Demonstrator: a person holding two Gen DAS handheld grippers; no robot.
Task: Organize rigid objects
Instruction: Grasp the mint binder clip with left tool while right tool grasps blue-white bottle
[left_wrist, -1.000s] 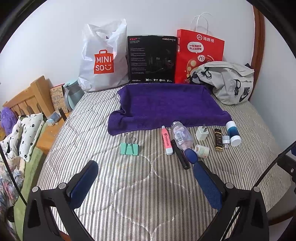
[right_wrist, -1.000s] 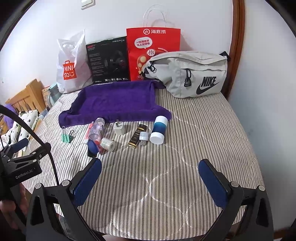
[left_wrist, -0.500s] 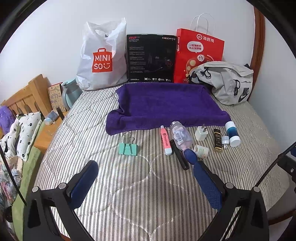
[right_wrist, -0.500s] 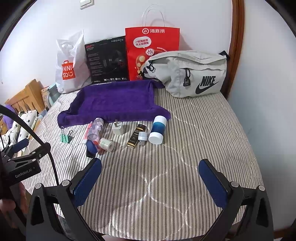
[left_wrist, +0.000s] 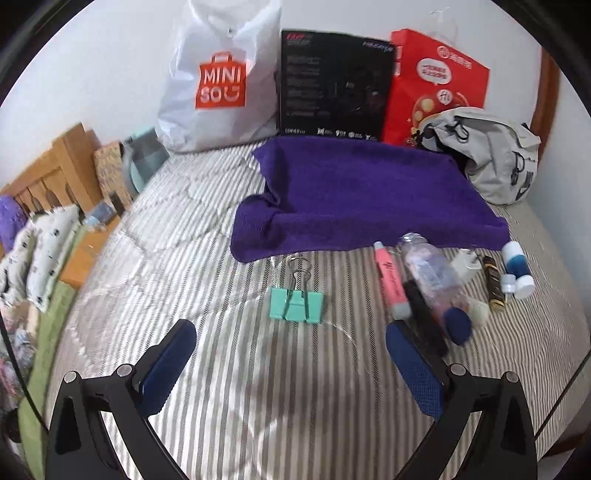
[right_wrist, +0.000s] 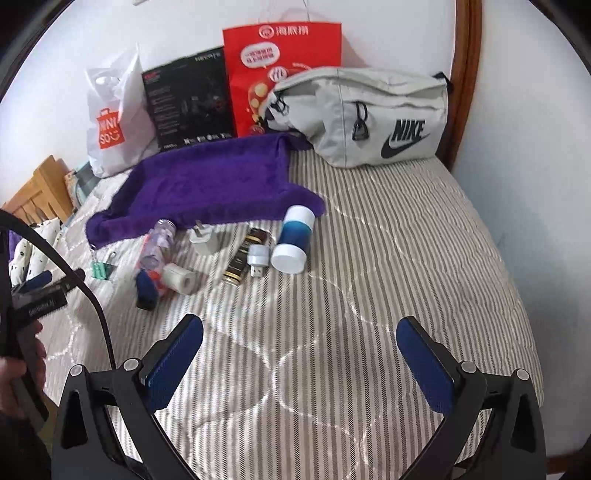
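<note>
A purple towel (left_wrist: 369, 192) lies spread on the striped bed. In front of it sit a mint binder clip (left_wrist: 295, 301), a pink highlighter (left_wrist: 391, 280), a clear bottle with a blue cap (left_wrist: 432, 280), a white plug (right_wrist: 203, 240), a dark gold tube (right_wrist: 242, 258) and a blue-and-white container (right_wrist: 293, 238). My left gripper (left_wrist: 288, 347) hangs open just short of the binder clip, nothing between its fingers. My right gripper (right_wrist: 299, 336) stands open over bare bedding, short of the blue-and-white container.
A white shopping bag (left_wrist: 218, 81), a black box (left_wrist: 332, 85), a red paper bag (right_wrist: 280, 74) and a grey waist bag (right_wrist: 362, 114) line the back wall. A wooden headboard (left_wrist: 48, 177) and pillows are at the left. The bed's right edge drops off.
Both grippers have moved forward and down toward the objects. The left one now lines up with the binder clip. Nothing on the bed has shifted.
</note>
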